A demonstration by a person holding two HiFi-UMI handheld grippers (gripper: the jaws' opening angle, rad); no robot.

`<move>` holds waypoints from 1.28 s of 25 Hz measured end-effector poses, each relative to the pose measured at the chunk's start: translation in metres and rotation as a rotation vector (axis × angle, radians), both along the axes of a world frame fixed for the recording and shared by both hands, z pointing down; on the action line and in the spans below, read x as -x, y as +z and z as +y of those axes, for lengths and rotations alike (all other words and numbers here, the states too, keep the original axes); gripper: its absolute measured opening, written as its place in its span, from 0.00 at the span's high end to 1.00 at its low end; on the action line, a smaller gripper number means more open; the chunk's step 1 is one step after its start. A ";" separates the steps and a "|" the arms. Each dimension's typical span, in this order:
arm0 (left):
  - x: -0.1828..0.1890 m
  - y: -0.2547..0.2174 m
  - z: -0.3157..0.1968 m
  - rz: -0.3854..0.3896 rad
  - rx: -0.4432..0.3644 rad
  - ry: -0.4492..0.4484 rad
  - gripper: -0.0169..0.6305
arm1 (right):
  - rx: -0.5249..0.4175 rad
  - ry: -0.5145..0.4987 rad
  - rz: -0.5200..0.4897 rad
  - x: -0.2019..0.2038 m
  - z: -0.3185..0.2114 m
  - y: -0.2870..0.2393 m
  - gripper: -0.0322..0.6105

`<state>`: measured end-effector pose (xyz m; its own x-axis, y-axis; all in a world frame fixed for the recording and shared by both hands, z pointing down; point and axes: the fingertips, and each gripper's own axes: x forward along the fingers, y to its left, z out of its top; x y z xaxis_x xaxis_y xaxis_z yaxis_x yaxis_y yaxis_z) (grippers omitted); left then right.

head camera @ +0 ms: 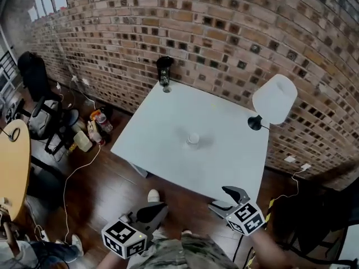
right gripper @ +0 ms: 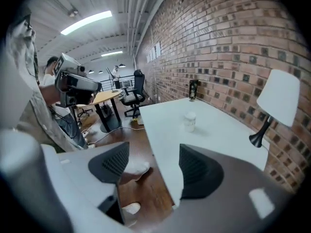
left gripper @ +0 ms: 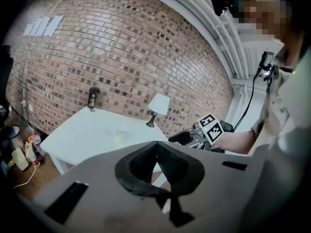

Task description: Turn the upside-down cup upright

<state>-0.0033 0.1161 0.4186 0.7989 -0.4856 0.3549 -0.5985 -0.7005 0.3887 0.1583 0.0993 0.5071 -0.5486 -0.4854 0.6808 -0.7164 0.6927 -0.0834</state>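
A small translucent cup (head camera: 193,138) stands alone, mouth down, near the middle of the white table (head camera: 162,122). It is also in the left gripper view (left gripper: 120,131) and the right gripper view (right gripper: 189,121). Both grippers hang off the table's near edge, well short of the cup. My left gripper (head camera: 159,208) is over the wooden floor, and its dark pads (left gripper: 156,149) meet with nothing between them. My right gripper (head camera: 225,199) is by the near right corner. It is open (right gripper: 151,152), with floor and table edge showing through the gap.
A white-shaded lamp (head camera: 274,100) stands at the table's right back corner and a dark bottle-like object (head camera: 164,74) at the back edge by the brick wall. On the left are bottles and clutter (head camera: 90,130), cables, black chairs (head camera: 35,80) and a round wooden table (head camera: 12,167).
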 end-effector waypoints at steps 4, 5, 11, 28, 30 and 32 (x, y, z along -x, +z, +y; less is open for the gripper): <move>0.000 0.002 0.071 -0.089 0.015 0.002 0.96 | 0.013 -0.009 -0.077 0.000 0.086 -0.006 0.45; 0.001 0.003 0.083 -0.107 0.016 0.001 0.96 | 0.009 -0.005 -0.094 0.001 0.103 -0.009 0.45; 0.000 -0.014 0.140 -0.103 -0.014 0.038 0.96 | -0.047 0.069 -0.184 0.008 0.180 -0.040 0.46; 0.089 -0.041 0.331 -0.041 0.014 0.181 0.96 | -0.162 0.237 -0.225 0.098 0.378 -0.123 0.51; 0.087 -0.047 0.343 -0.038 0.010 0.171 0.96 | -0.180 0.229 -0.221 0.099 0.389 -0.129 0.51; 0.084 -0.052 0.353 -0.040 0.005 0.164 0.96 | -0.200 0.215 -0.228 0.100 0.399 -0.138 0.51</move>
<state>-0.0868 0.4694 0.3663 0.8527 -0.3478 0.3898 -0.4910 -0.7884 0.3706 0.0586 0.4988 0.3696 -0.5463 -0.7170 0.4330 -0.8259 0.5470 -0.1364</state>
